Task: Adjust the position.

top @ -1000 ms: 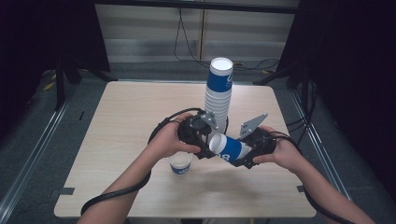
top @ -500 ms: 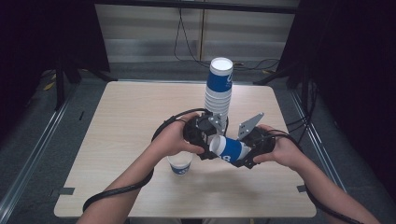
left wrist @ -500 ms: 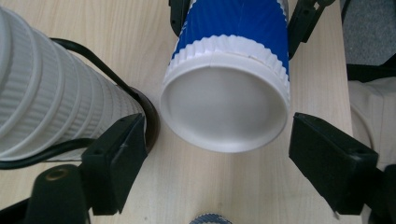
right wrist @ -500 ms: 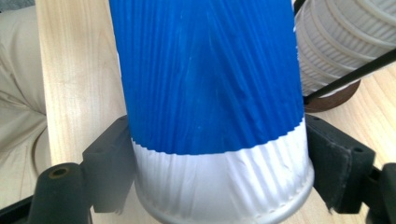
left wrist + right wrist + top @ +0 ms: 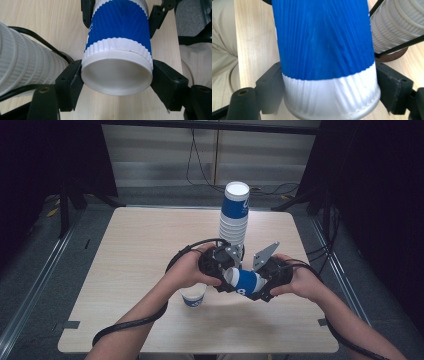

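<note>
Both grippers' fingers clamp 1 blue cup (image 5: 245, 282); the left gripper's (image 5: 223, 270) fingers apparently just closed.

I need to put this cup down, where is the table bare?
The wooden table is bare along its left side and far-left corner, also the near-right corner. It is crowded around the tall stack of blue-and-white paper cups and the single upright paper cup.

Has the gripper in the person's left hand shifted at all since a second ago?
Yes, slightly. Against the tall cup stack, the left gripper has edged rightward onto the blue cup, and its jaws have just been closing on that cup's rim end.
</note>
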Demonstrator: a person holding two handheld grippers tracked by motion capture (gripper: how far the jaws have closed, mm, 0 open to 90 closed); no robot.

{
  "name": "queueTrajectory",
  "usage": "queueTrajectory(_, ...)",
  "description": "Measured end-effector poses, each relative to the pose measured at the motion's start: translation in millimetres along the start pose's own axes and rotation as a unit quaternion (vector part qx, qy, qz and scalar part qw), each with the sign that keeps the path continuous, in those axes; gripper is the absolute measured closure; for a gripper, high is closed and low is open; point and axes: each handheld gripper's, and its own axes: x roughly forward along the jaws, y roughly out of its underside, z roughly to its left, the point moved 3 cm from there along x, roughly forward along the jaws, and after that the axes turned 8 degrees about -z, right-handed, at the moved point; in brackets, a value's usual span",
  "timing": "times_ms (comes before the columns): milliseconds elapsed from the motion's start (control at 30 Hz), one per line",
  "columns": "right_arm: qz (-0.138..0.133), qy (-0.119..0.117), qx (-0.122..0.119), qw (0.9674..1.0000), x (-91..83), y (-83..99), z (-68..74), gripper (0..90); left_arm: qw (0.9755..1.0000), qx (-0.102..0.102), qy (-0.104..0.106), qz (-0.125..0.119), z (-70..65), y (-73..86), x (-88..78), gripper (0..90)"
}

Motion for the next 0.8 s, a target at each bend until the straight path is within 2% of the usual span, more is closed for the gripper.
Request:
queueTrajectory(33,-0.004,0.000,-0.004,1.0000,-0.6,-0.4,-0.5,18.4,1.0000,0.002,0.000,-0.003,0.6,0.3,-1.0,29.6)
queueTrajectory(200,-0.024,-0.001,-0.005,0.9997,-4.2,-0.8,0.7,16.7,0.9996,-0.017,0.008,-0.021,1.1,4.8,-5.0,29.7)
queueTrajectory(333,-0.061,-0.004,0.004,0.9981,-5.7,0.4,1.8,14.4,0.9987,-0.029,0.018,-0.037,2.8,8.8,-11.1,29.6)
queueTrajectory(433,-0.098,-0.011,0.027,0.9948,-5.7,3.3,2.3,12.9,0.9981,-0.032,0.021,-0.049,4.4,13.1,-16.6,29.6)
queueTrajectory(533,-0.124,-0.009,0.046,0.9911,-4.0,9.0,1.0,12.6,0.9965,-0.046,0.022,-0.067,7.2,17.1,-21.1,29.6)
queueTrajectory(700,-0.148,-0.011,0.067,0.9868,0.4,18.9,1.5,12.4,0.9953,-0.057,0.020,-0.076,9.8,20.8,-25.1,29.6)
queueTrajectory(733,-0.149,-0.008,0.062,0.9868,0.8,20.0,1.4,12.3,0.9951,-0.059,0.019,-0.078,10.7,20.9,-25.7,29.6)
queueTrajectory(800,-0.152,-0.006,0.069,0.9859,1.7,21.9,0.7,12.4,0.9945,-0.062,0.018,-0.083,11.4,20.7,-26.7,29.6)
